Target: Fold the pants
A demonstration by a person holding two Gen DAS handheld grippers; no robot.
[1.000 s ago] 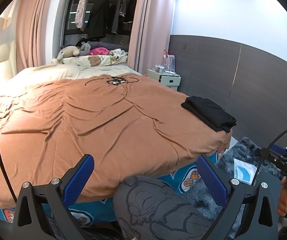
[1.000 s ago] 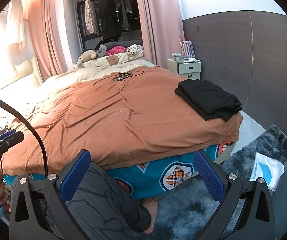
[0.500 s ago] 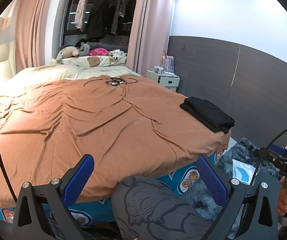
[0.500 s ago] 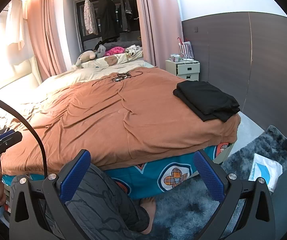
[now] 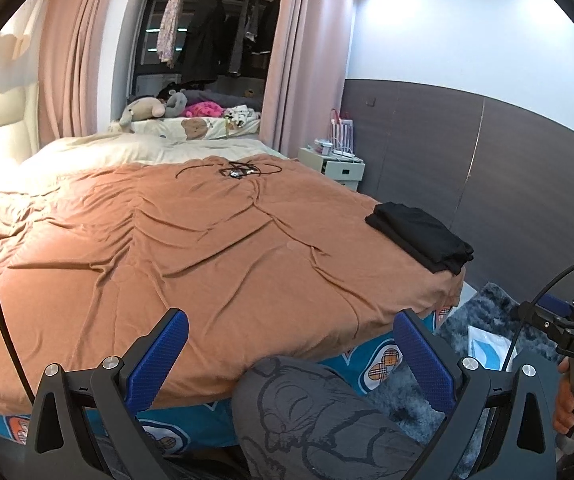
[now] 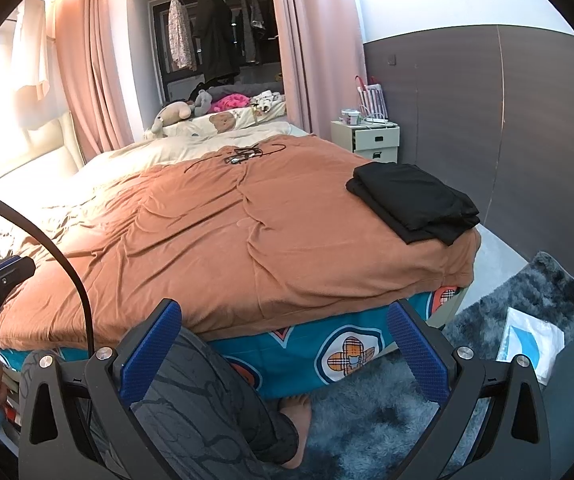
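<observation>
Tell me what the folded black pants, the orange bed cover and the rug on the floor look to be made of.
Folded black pants: soft matte fabric, probably a knit; limp layered edges, no sheen.
Orange bed cover: thin smooth cloth, maybe cotton jersey or microfibre; fine shallow wrinkles, faint sheen.
Rug: shaggy grey-blue pile, likely synthetic; long tufted fibres.

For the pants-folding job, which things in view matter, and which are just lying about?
Belongs to the job:
- folded black pants at the bed's corner
- brown blanket they lie on
- left gripper and right gripper, jaws open, holding nothing

Just lying about:
- tangled cable on the blanket
- stuffed toys
- nightstand
- white bag on the rug
</observation>
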